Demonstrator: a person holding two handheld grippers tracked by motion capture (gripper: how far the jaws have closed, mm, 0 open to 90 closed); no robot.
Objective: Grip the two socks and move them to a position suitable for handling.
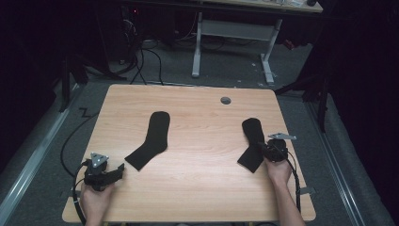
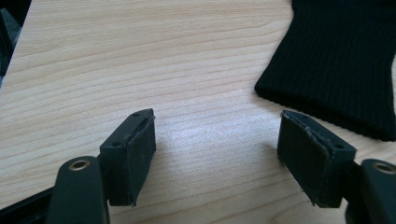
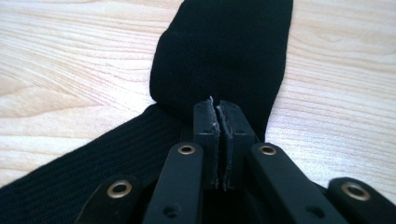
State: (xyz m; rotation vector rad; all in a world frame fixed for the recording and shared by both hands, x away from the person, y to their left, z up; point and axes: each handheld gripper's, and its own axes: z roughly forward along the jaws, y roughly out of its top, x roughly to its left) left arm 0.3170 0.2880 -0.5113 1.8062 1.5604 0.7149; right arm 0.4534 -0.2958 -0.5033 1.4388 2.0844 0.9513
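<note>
Socks, 2 of them, both black, lie flat on the wooden table [image 1: 197, 155], well apart. The left sock [image 1: 151, 139] sits left of centre, its long axis running from the cuff at the near left up to the toe at the far right. The right sock [image 1: 252, 141] lies near the right edge, bent at the heel, cuff toward the near side and toe toward the far side.

The right gripper [image 1: 263, 147] rests on the right sock about at its heel; in the right gripper view its jaws are pressed together over the fabric [image 3: 219, 56], and I judge that they pinch the knit, though the pinched fold itself is hidden beneath the tips. The left gripper [image 1: 121, 169] hovers low at the near left corner of the table with its jaws spread wide and nothing between them.

What the next move turns on is the left side: the cuff of the left sock [image 2: 336, 70] lies just ahead and to the right of the open jaws, near but not touching. The left hand [image 1: 96, 200] is far nearer that cuff than the right hand [image 1: 278, 170]. A short push forward and rightward, across the cuff edge, would likely bring it between the jaws.
</note>
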